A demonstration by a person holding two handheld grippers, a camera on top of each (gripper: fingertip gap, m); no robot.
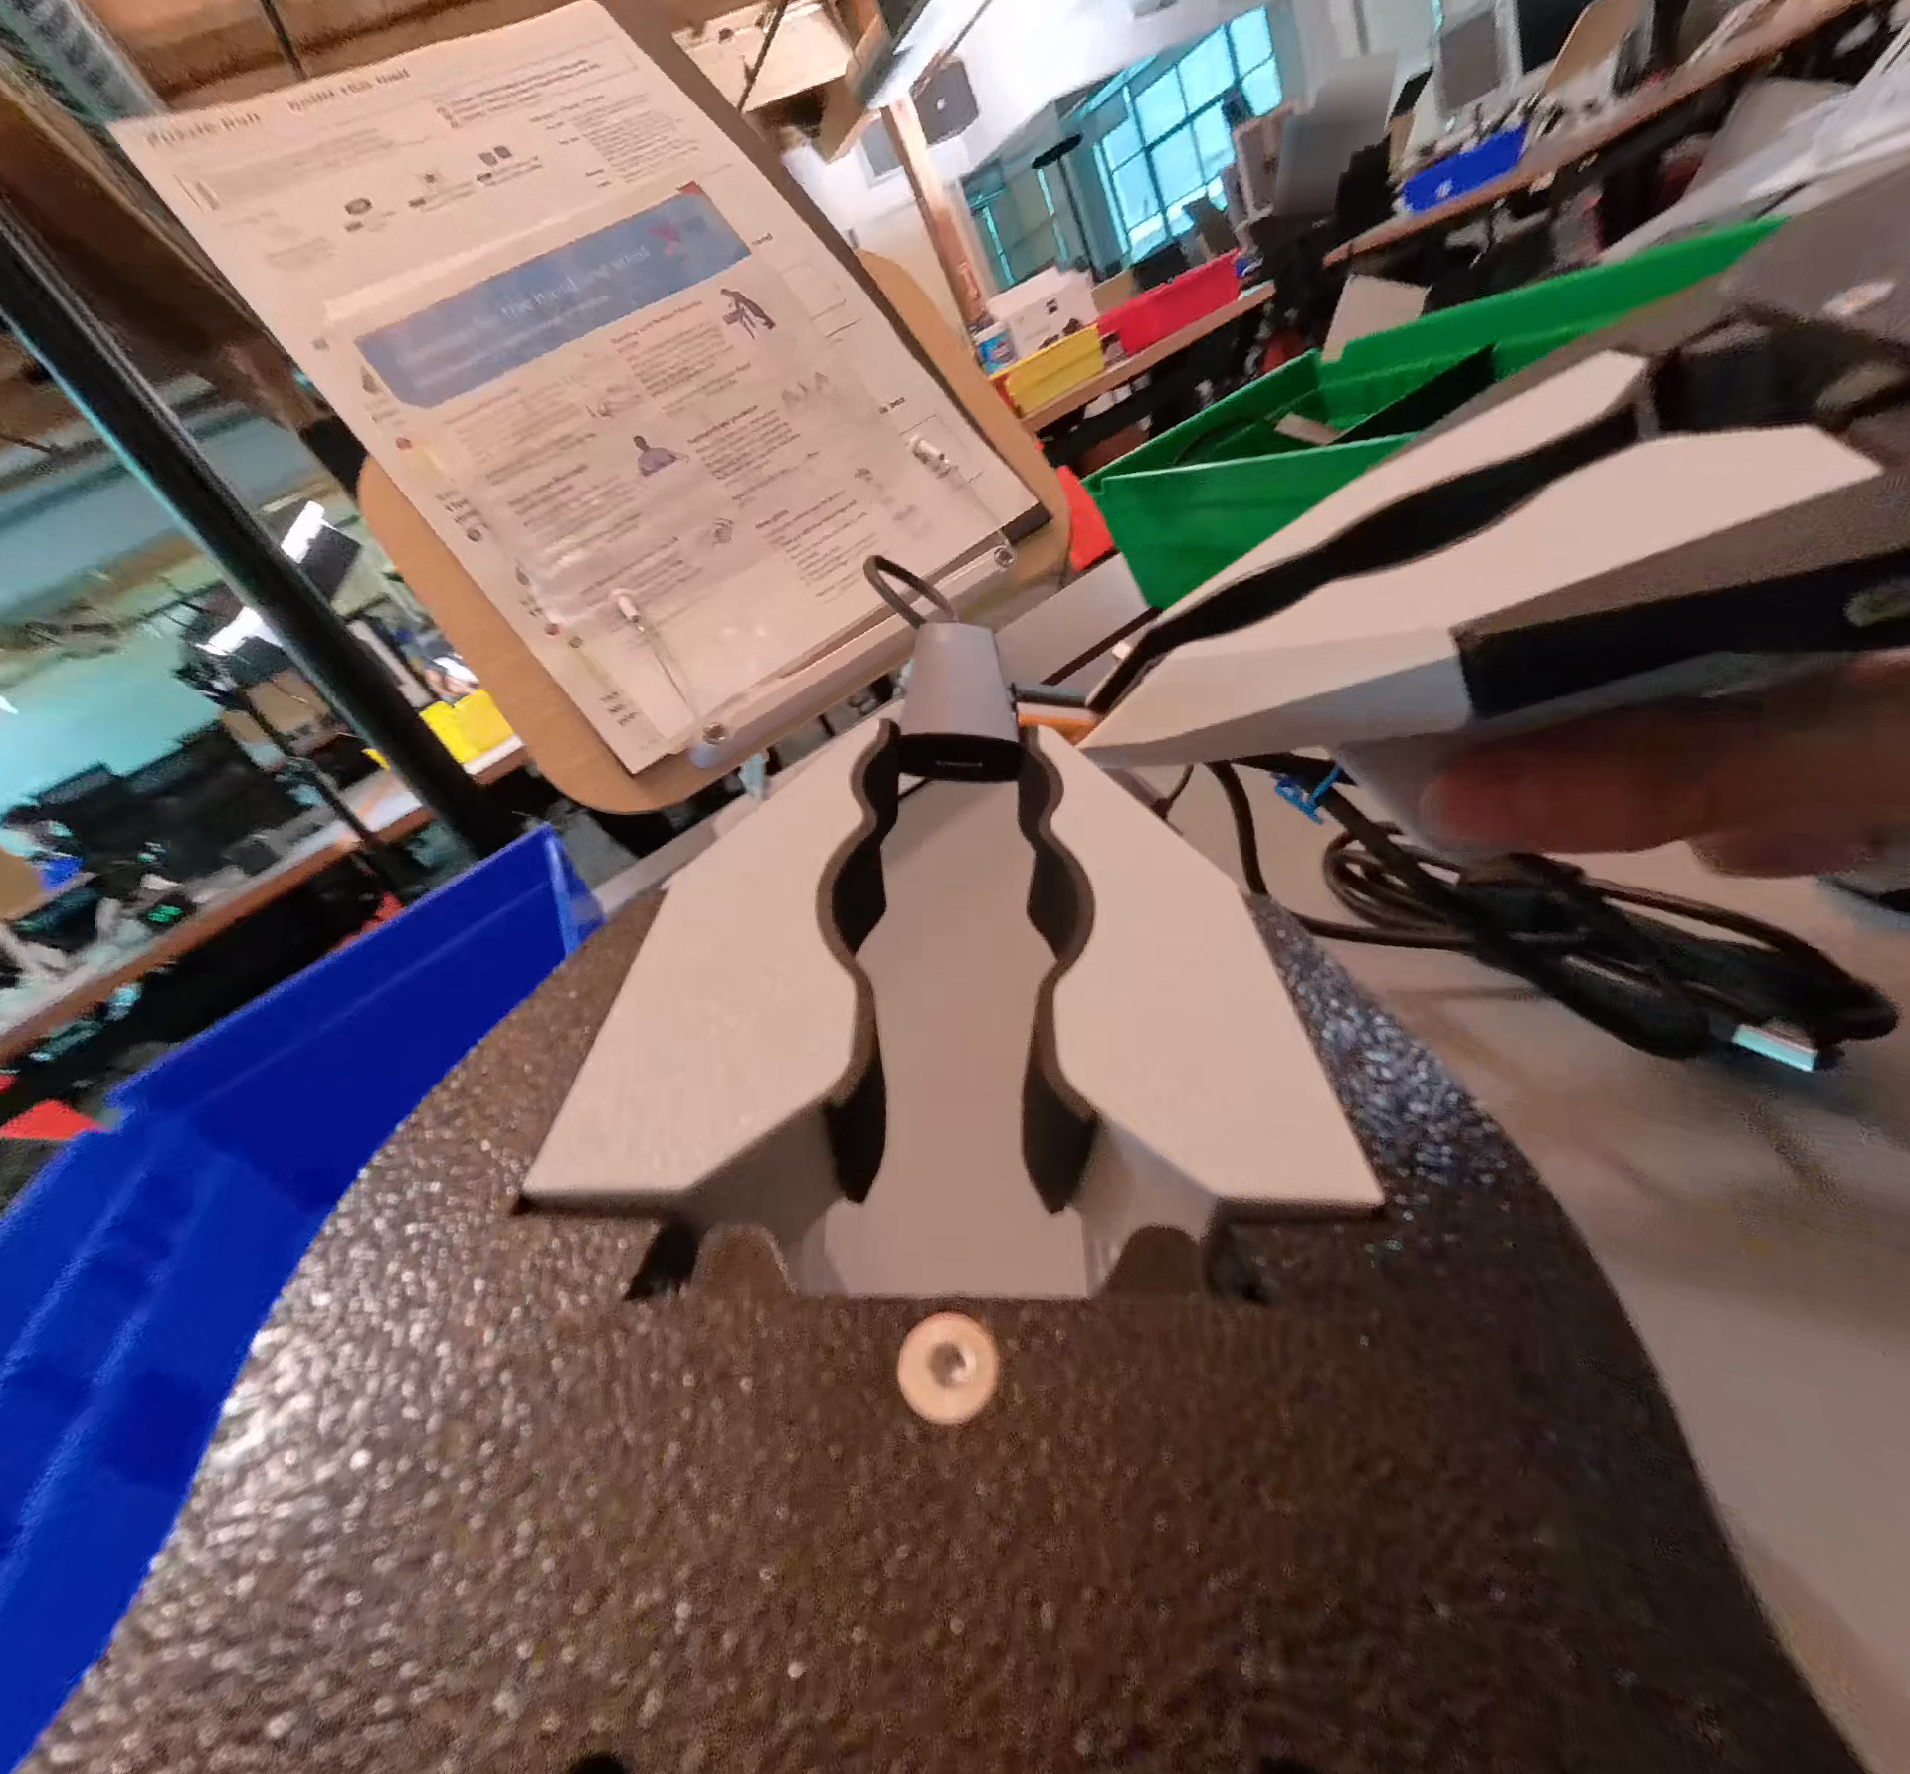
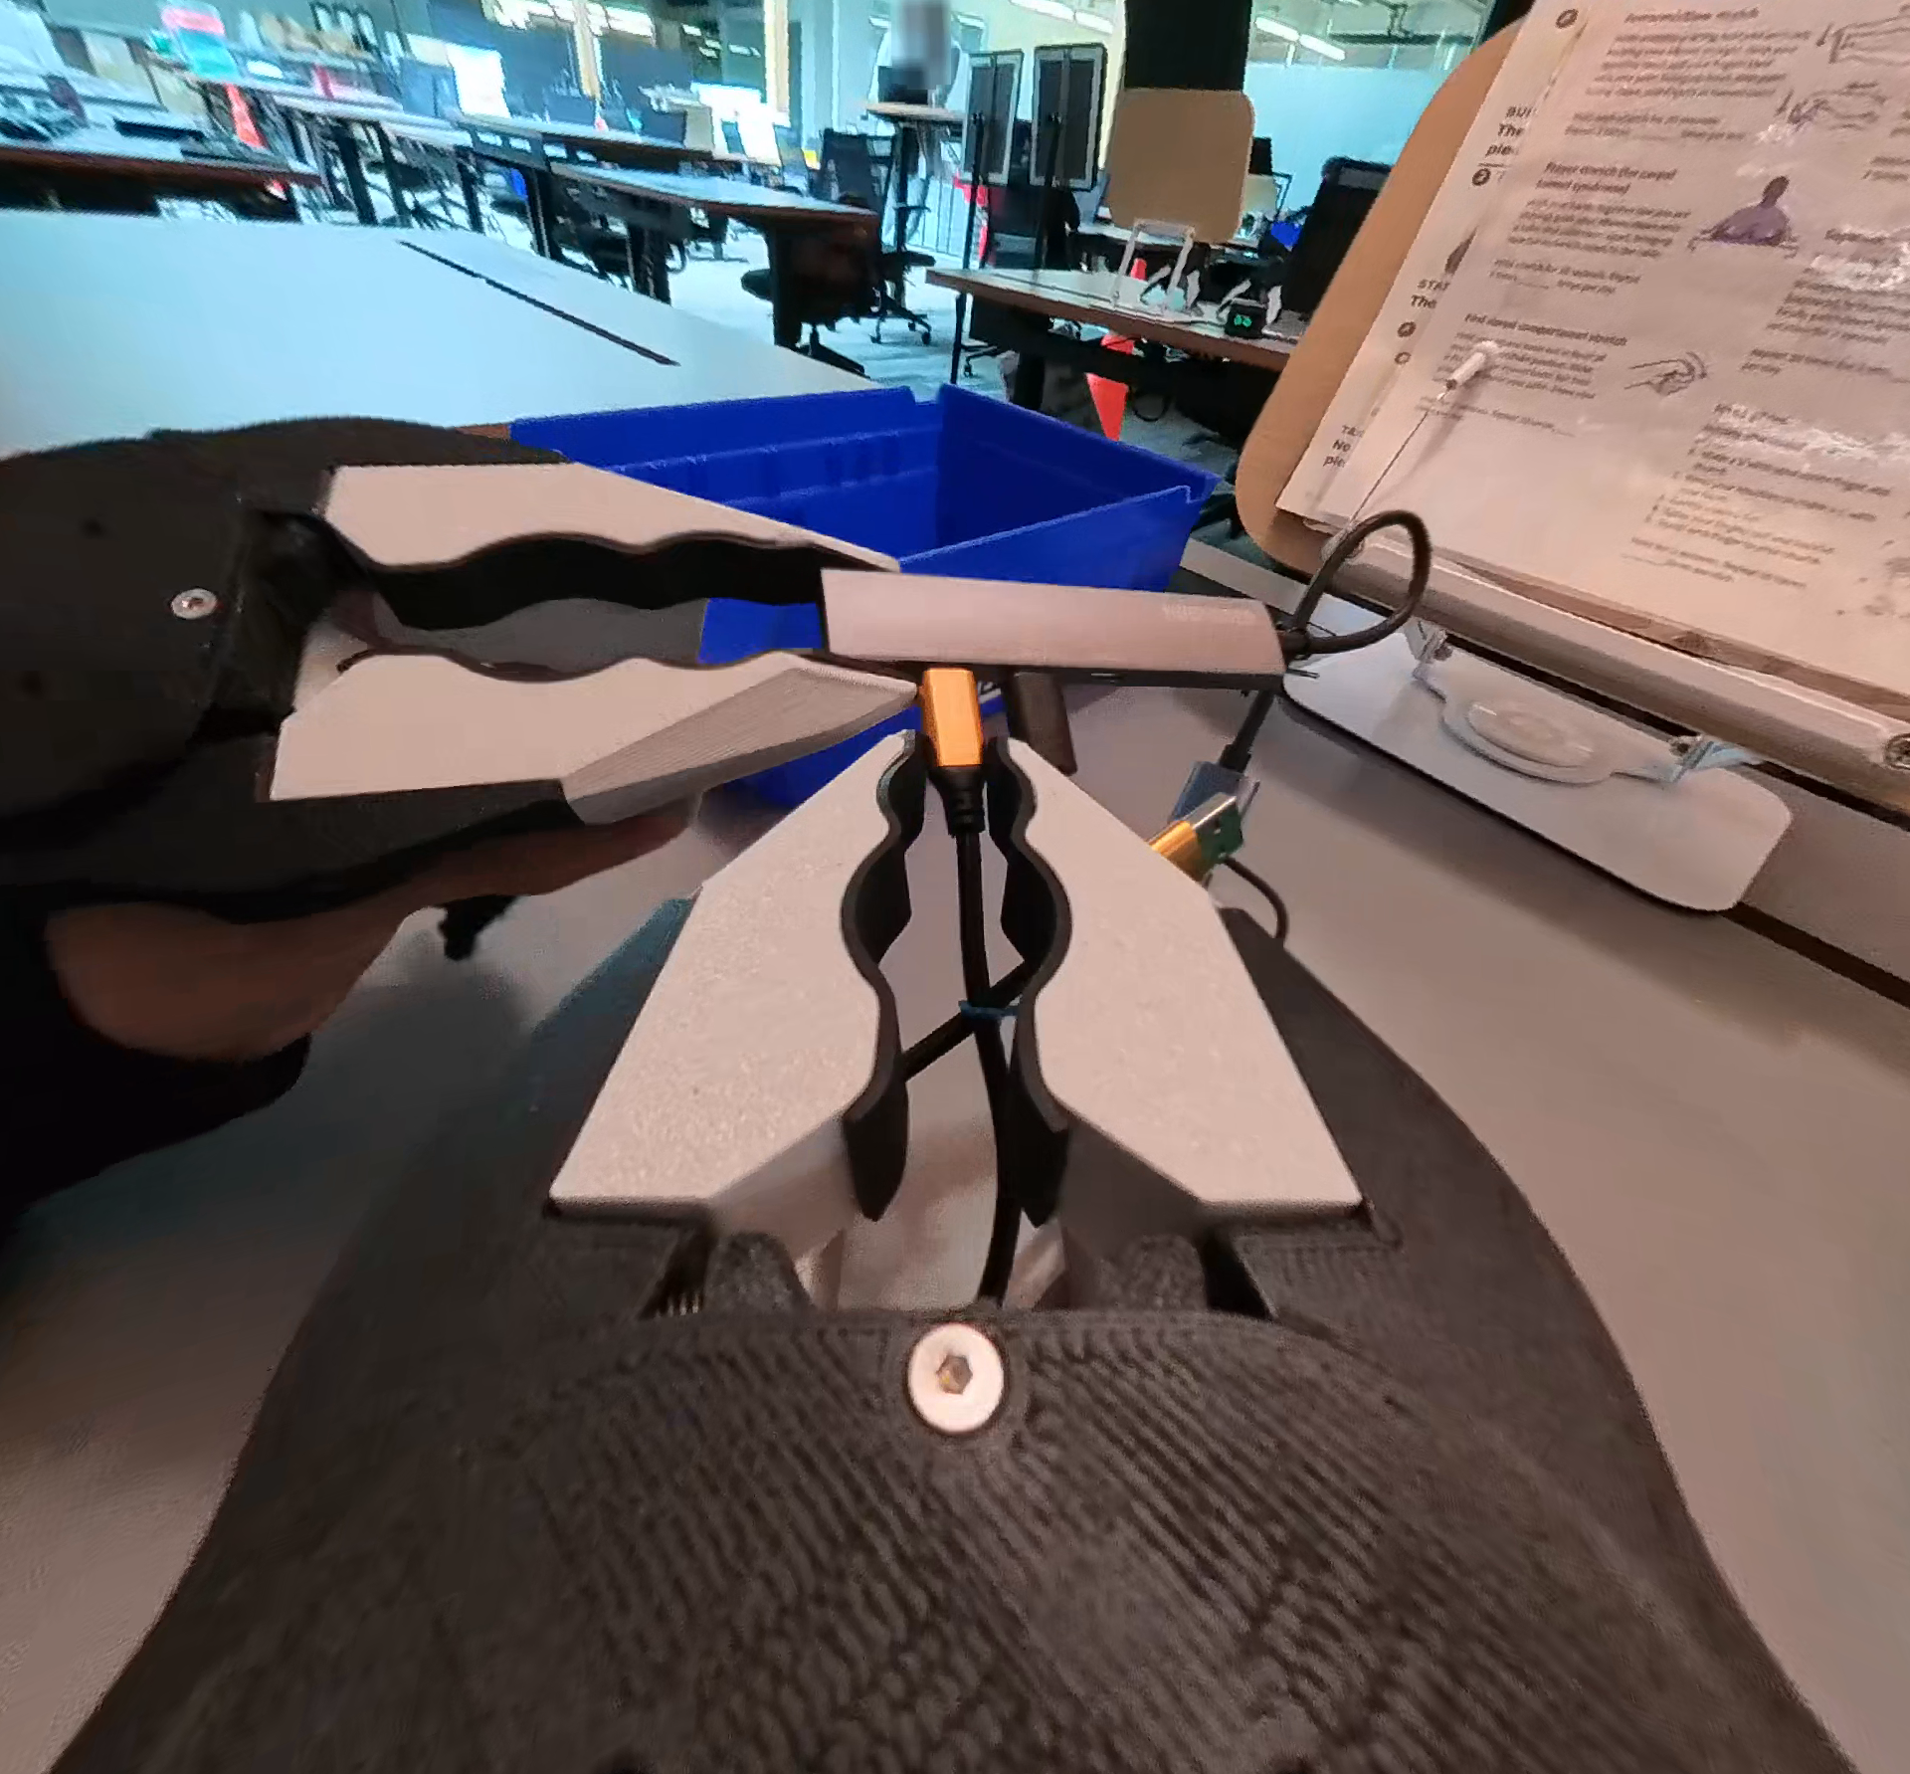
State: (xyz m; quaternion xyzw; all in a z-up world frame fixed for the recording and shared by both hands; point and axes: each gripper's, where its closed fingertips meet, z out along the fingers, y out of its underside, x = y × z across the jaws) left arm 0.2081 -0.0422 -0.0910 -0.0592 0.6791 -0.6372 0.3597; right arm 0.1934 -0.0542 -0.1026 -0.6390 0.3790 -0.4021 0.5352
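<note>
Hub: one slim grey metal USB hub (image 2: 1049, 627) was held level in the air above the grey tabletop (image 2: 1550, 1052), just right of the blue plastic bin (image 2: 1034, 494); its short black cable looped at the far end.
Left gripper: the left gripper (image 1: 956, 761) was clenched on the near end of the hub (image 1: 946, 691), grey fingers (image 1: 786, 897) pinching its sides; a hand showed beneath it in the right wrist view.
Right gripper: the right gripper (image 2: 951, 753) was closed on one orange-shelled cable plug (image 2: 946, 717), which was seated in the hub's side; its black cable (image 2: 972, 897) ran back between the fingers (image 2: 786, 980).
Other plugs: one more dark plug (image 2: 1039, 717) hung from the hub just right of the orange one; a loose gold-and-green connector (image 2: 1204, 830) lay on the table below the hub.
Cables: a coil of black cable (image 1: 1612, 949) with a silver plug lay right of the hub.
Bins: two, the blue one left of the hub and one green plastic bin (image 1: 1292, 474) right of it.
Writing: printed sheets with a blue banner stood on a cardboard-backed clear stand (image 1: 579, 401) behind the hub; wording left unread.
Room: an open workshop with long benches, chairs, windows and coloured crates beyond the hub.
</note>
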